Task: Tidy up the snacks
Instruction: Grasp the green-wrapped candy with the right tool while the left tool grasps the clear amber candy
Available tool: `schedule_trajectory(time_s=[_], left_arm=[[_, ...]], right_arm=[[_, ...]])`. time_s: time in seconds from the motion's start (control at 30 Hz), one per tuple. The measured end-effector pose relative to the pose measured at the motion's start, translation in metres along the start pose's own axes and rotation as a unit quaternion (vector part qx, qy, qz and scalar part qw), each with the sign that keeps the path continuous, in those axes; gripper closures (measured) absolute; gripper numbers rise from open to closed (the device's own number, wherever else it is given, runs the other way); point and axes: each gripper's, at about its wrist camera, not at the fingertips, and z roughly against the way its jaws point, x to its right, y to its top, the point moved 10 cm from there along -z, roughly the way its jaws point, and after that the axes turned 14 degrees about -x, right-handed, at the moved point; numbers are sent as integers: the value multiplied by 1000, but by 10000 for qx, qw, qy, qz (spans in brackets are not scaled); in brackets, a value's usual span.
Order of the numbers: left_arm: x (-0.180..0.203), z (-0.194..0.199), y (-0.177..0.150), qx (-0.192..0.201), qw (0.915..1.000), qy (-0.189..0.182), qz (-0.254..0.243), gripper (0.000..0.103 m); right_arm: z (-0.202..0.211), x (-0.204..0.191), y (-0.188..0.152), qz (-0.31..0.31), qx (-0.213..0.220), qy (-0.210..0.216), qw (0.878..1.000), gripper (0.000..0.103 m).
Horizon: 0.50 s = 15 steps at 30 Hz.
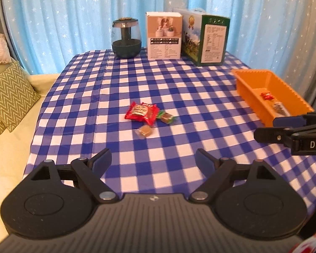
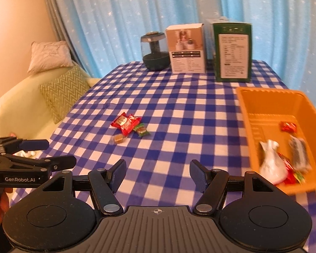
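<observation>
Left gripper (image 1: pixel 152 162): fingers spread, nothing between them. Right gripper (image 2: pixel 157 174): fingers apart, likewise empty; both hover above the blue-checked tablecloth (image 1: pixel 179 84).

Loose snacks mid-table: red packet (image 1: pixel 141 112), green-wrapped candy (image 1: pixel 166 117) touching it on the right, brown candy (image 1: pixel 144 131) just nearer.

Orange bin (image 2: pixel 261 103) at right holds a red candy (image 2: pixel 288 126), a white pouch (image 2: pixel 270 164) and a dark wrapper (image 2: pixel 300 154), these two blurred; labels unreadable. Bin's near corner is cut off behind the right gripper in the left view.
</observation>
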Motion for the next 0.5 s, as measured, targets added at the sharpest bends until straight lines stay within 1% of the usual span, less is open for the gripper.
schedule_trajectory(time_s=[0.27,0.33,0.4,0.5], left_arm=[[-25,-54,20,-148,9995,61,-267,19],[-27,-69,23,-199,9990,62,-398,21],[-28,-84,26,-267,9982,38,-527,25],[-29,-107,30,-315,9976,-96,-611,30]], right_arm=[[-56,1,25,288,-142,-33,9995,38],[-70,4,29,305,-193,-42,9993,40],[-82,5,32,322,-246,-32,9992,43],[-98,8,34,319,-297,-24,9990,45]])
